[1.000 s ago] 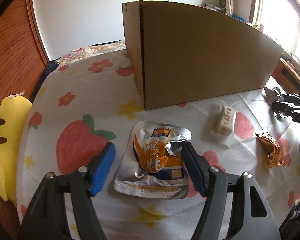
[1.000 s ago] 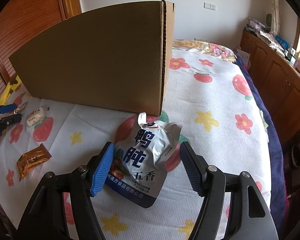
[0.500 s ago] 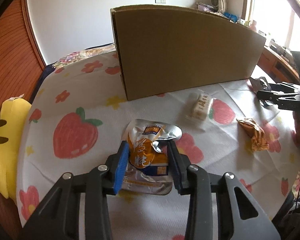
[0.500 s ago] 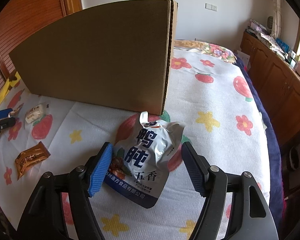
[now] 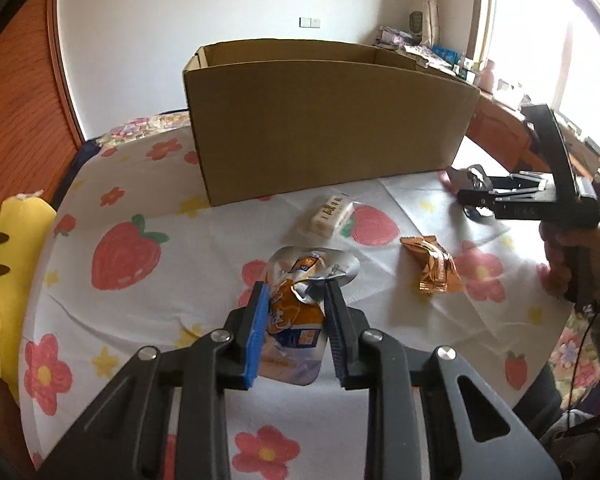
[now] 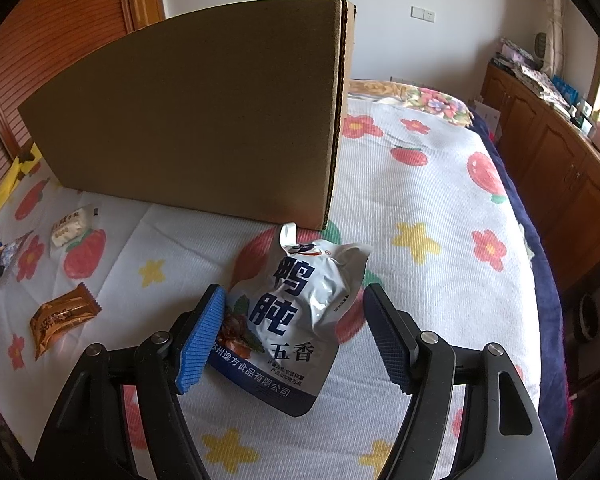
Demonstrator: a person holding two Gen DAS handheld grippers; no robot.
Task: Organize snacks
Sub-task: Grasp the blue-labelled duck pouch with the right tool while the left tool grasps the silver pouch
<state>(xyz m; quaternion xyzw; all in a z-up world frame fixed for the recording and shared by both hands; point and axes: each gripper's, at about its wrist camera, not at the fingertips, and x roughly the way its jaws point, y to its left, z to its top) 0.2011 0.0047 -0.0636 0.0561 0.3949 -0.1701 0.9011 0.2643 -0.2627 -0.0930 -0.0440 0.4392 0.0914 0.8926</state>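
Left tool: pads pressed onto the orange-and-silver pouch, pinching it from both sides. The pouch is crumpled between the pads and looks lifted off the bedspread (contact underneath not clear from this view).

Right tool: jaws spread wide, straddling the white-and-blue pouch without squeezing it. The left pad sits at or over the pouch's edge, the right pad is apart from it. That pouch lies flat on the bedspread, its torn top tab just near the right corner of the cardboard box.

Box stands open-topped on the far half of the bed. In the left view its inside shows only bare walls; the bottom is hidden.

Loose snacks on the bedspread, near side of the box:
- cream bar in clear wrap, just in front of the box wall
- brown foil packet, right of the left tool's pouch and nearer than the cream bar

Yellow plush toy at the left edge of the bed. Wooden cabinets run along the right side of the room.
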